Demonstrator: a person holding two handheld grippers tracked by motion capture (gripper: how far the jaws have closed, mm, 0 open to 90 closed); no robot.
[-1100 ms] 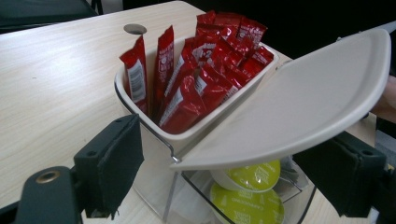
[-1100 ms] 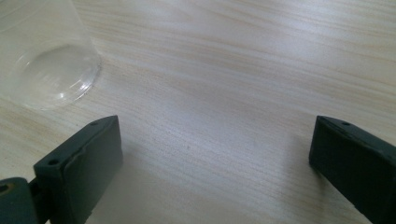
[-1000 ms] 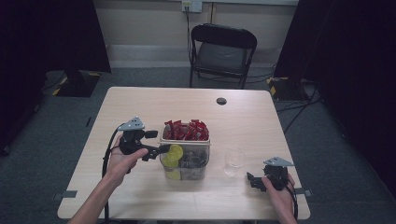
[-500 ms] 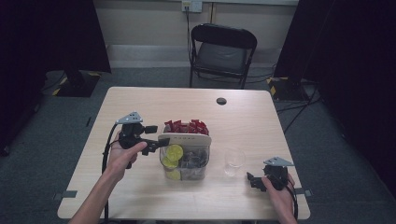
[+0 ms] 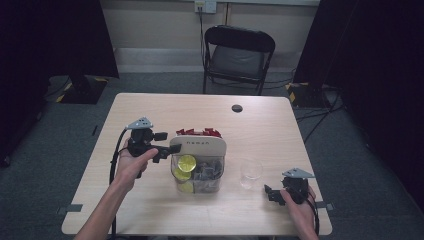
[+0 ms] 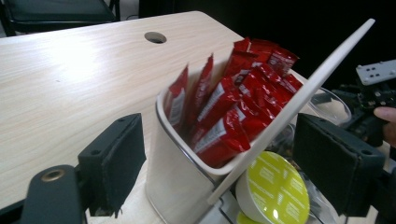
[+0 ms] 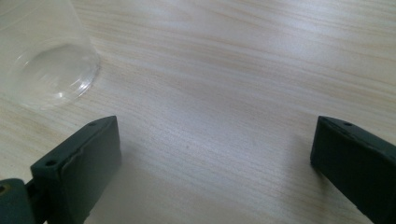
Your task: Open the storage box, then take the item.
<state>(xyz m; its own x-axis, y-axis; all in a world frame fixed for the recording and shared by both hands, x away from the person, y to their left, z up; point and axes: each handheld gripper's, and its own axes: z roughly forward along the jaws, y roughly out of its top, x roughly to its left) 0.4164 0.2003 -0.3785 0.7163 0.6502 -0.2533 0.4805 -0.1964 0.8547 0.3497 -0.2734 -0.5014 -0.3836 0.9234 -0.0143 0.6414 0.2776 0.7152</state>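
Left gripper point(image 5: 170, 148) sits at the container's point(image 5: 197, 172) left edge, jaws wide apart around its tilted lid point(image 5: 198, 146) without clamping; right gripper point(image 5: 272, 192) rests right of the container, jaws spread, near a clear cup point(image 5: 250, 171).

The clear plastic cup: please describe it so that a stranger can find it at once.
On the wooden table, find the box of red packets near the middle. The clear plastic cup stands just right of it, before the right tongs. It is the one see-through, empty thing there.
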